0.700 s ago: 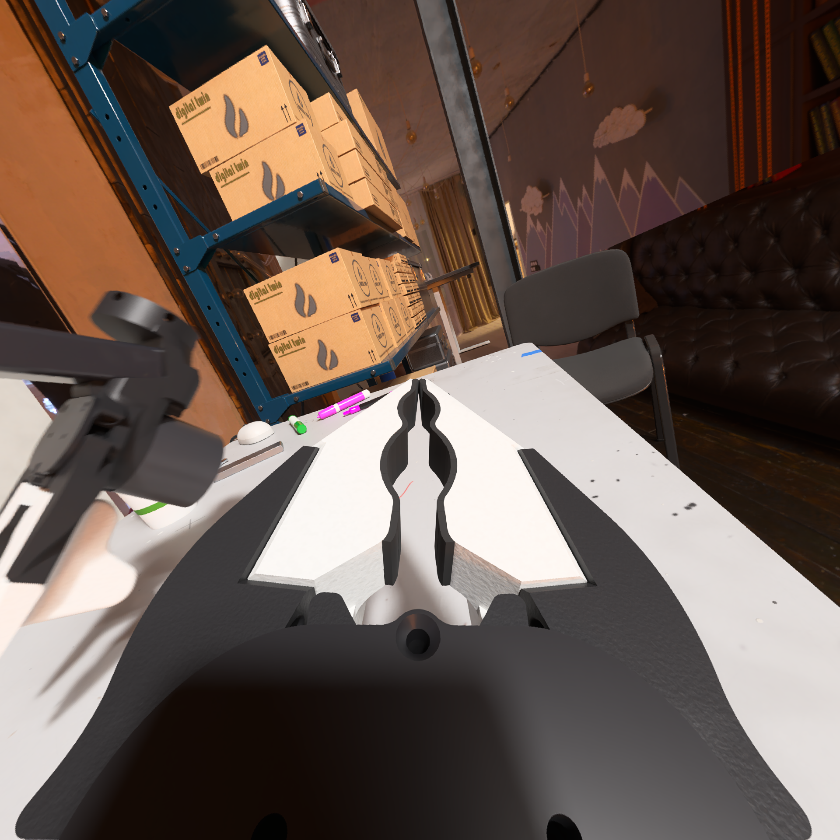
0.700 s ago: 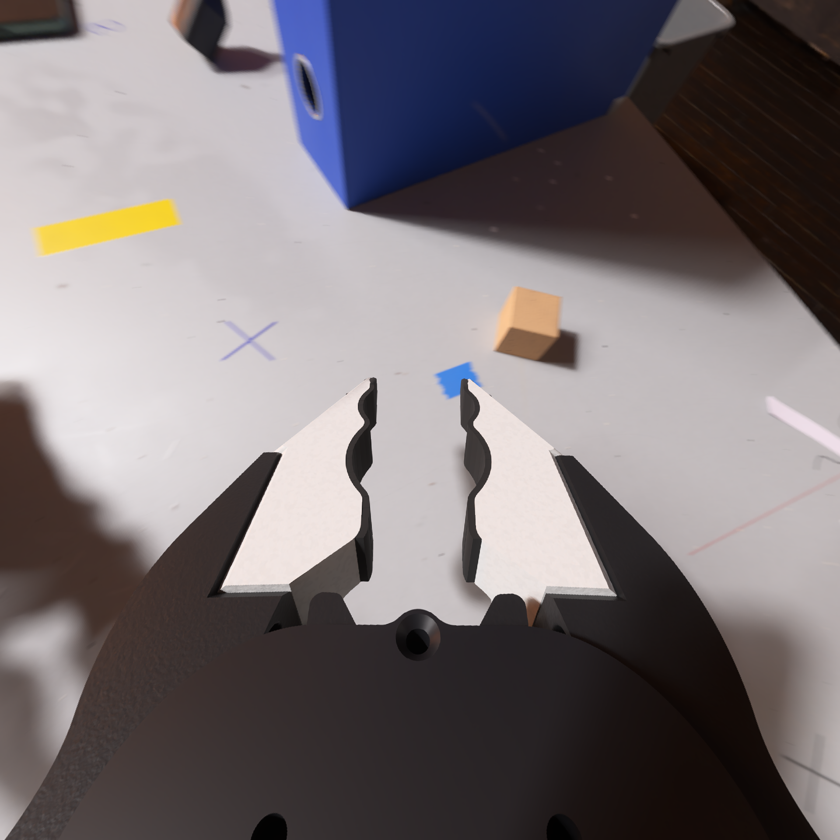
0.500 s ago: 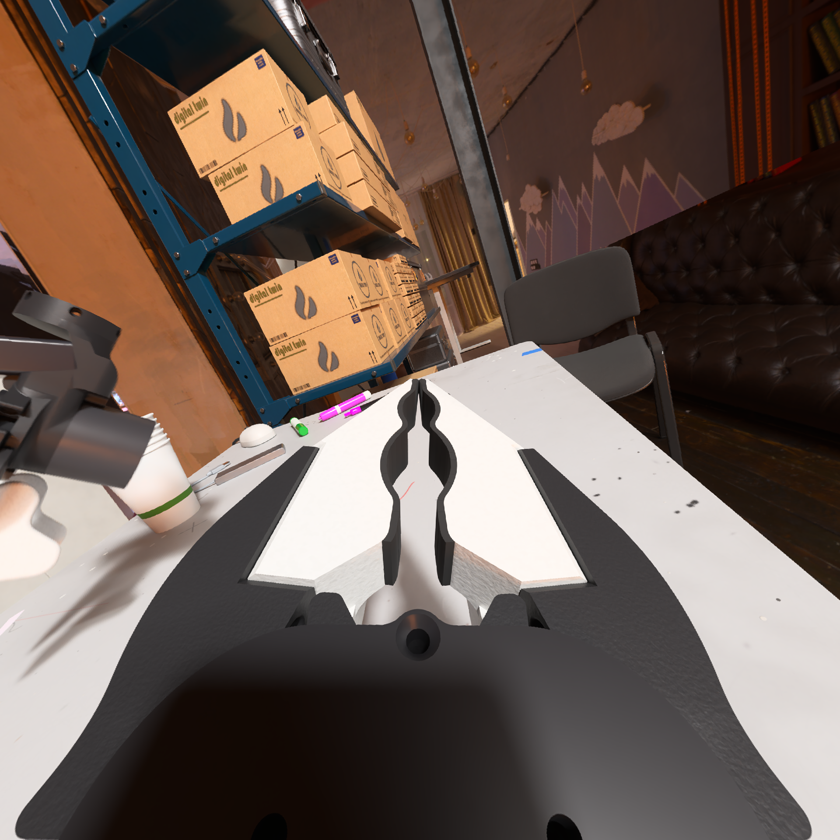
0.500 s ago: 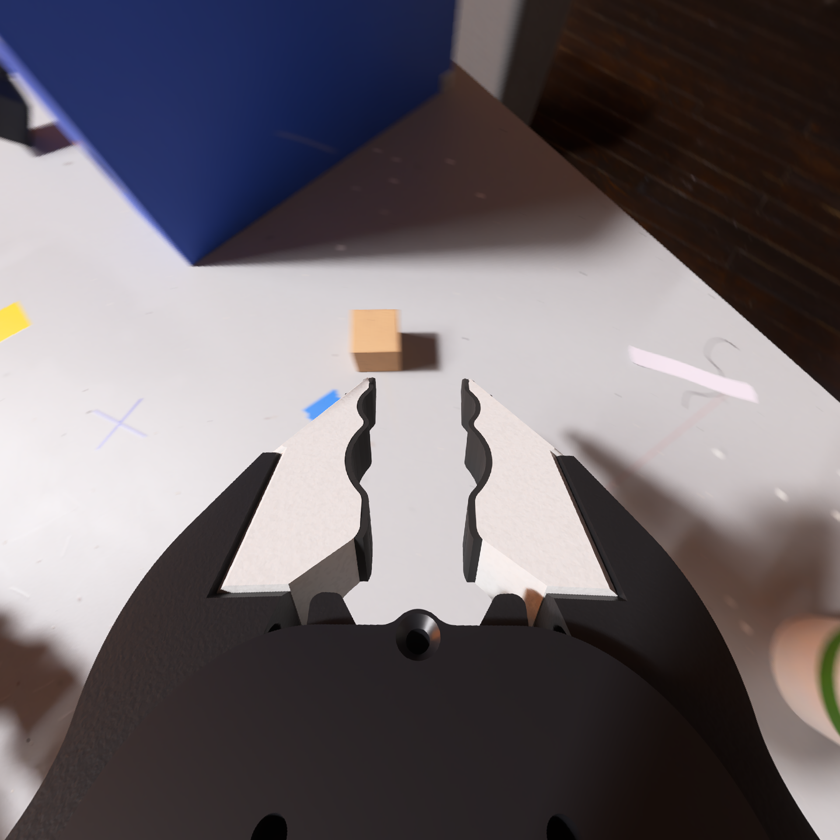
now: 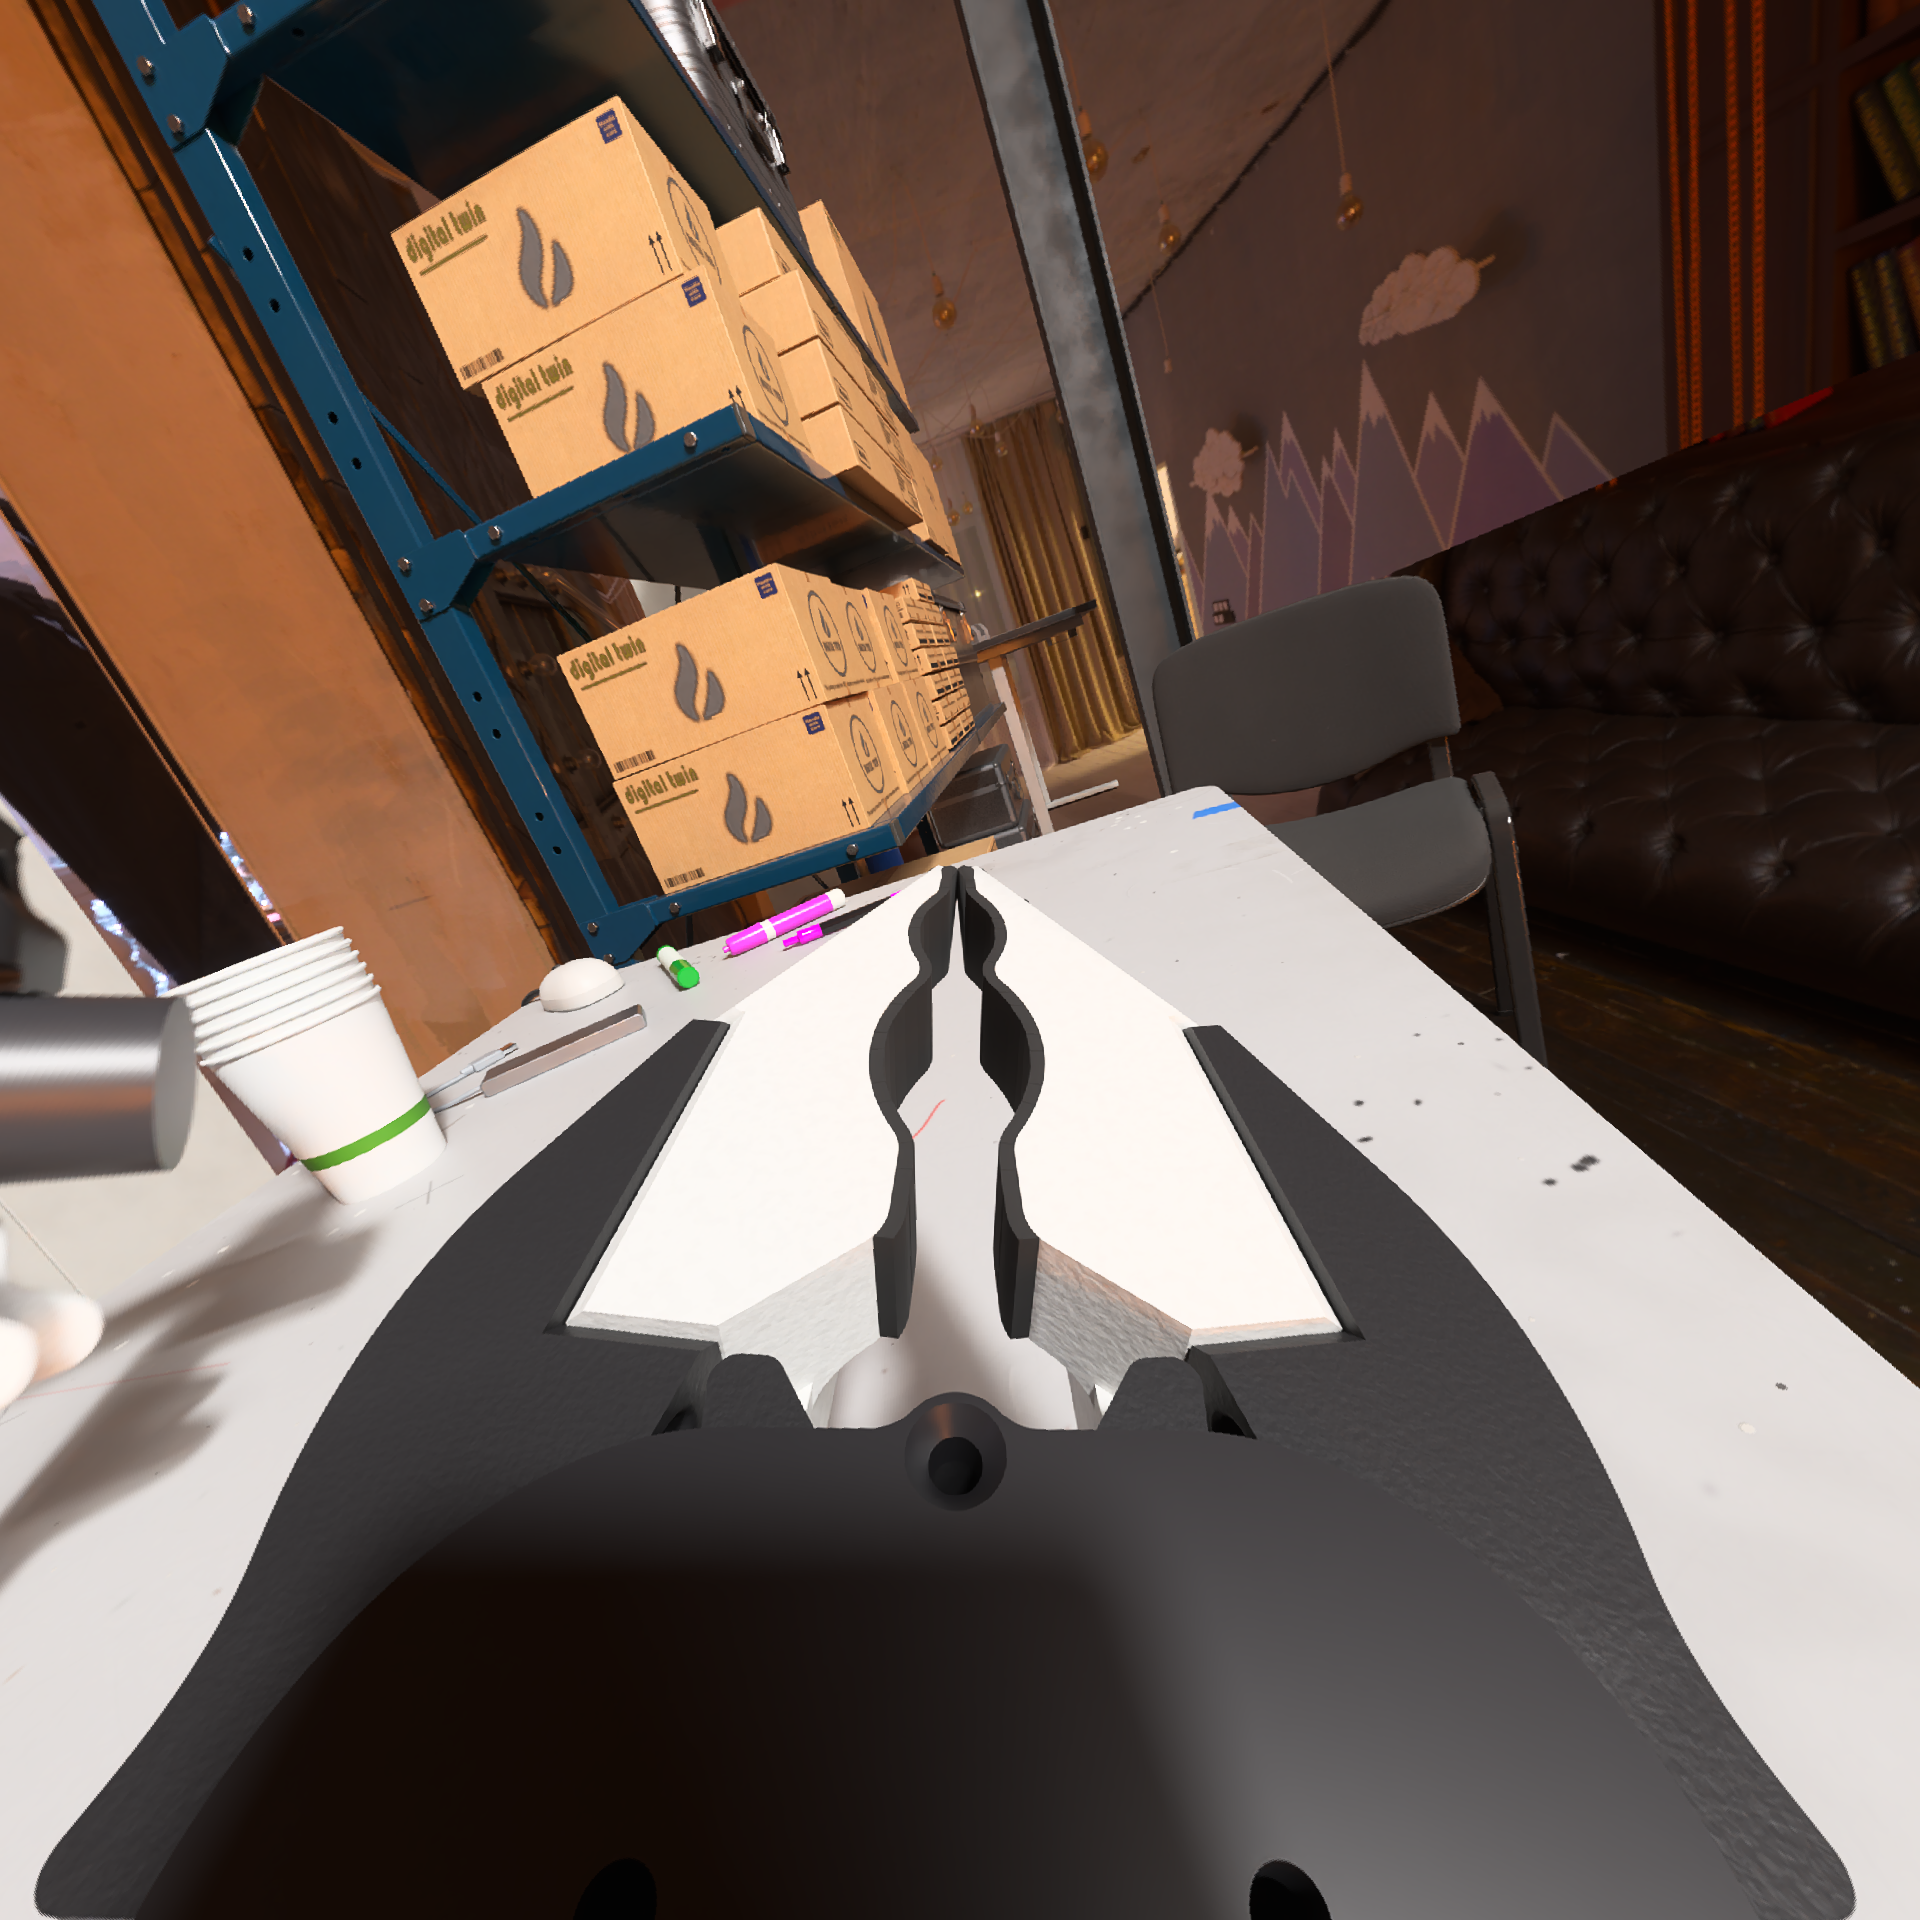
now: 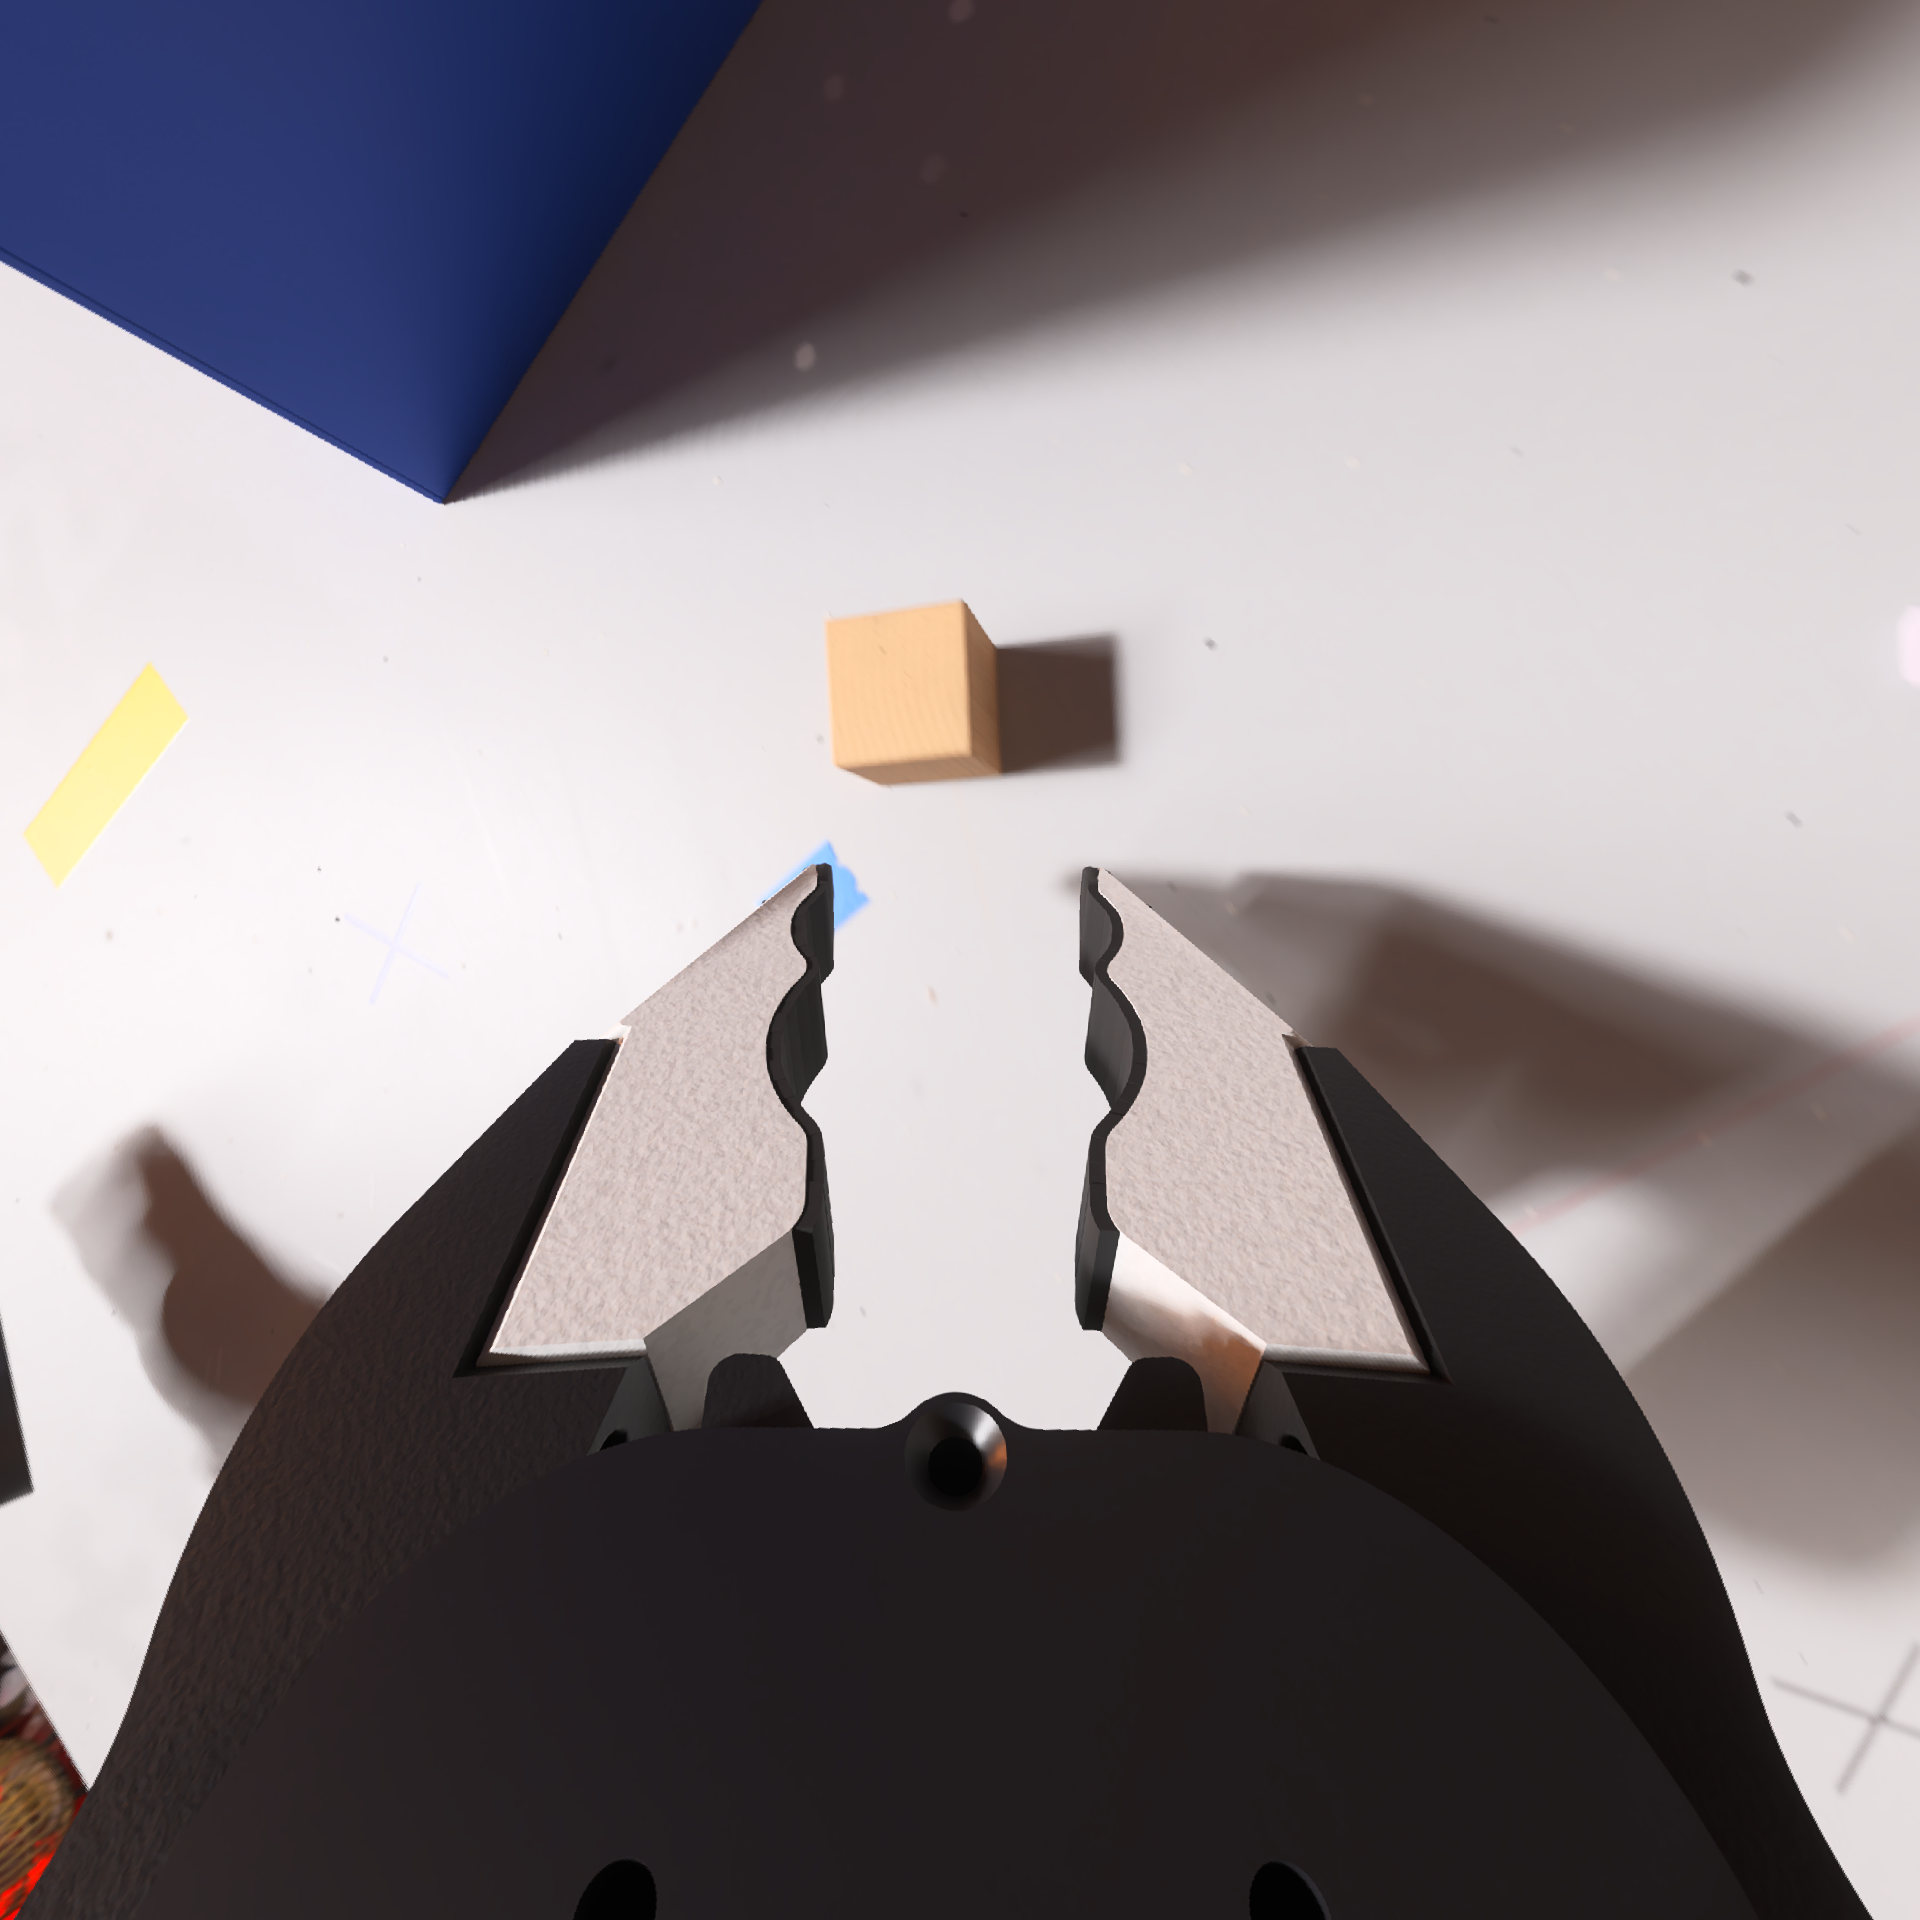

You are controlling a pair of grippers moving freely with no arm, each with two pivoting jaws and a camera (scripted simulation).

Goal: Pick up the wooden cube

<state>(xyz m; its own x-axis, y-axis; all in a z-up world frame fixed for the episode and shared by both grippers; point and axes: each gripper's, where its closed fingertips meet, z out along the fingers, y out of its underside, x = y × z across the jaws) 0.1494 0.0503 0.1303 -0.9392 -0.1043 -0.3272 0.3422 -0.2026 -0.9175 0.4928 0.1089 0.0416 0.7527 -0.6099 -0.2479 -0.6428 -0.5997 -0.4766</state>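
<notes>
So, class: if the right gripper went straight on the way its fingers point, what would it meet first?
Probably the wooden cube. It sits just beyond the open right gripper, slightly left of the centre line, with bare table between them. Depth is unclear, so the tips might reach the tabletop first.

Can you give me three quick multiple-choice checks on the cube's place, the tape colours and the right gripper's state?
1. The wooden cube lies:
A. between the fingers
B. ahead of the fingertips, on the table
C. atop the blue box

2. The tape strip far left is:
A. red
B. green
C. yellow

3. The right gripper is:
A. open, empty
B. shut on the cube
C. shut, empty

B: the cube sits beyond the tips, clear of them.
C: that strip is yellow.
A: bare table shows between the fingers.
</notes>
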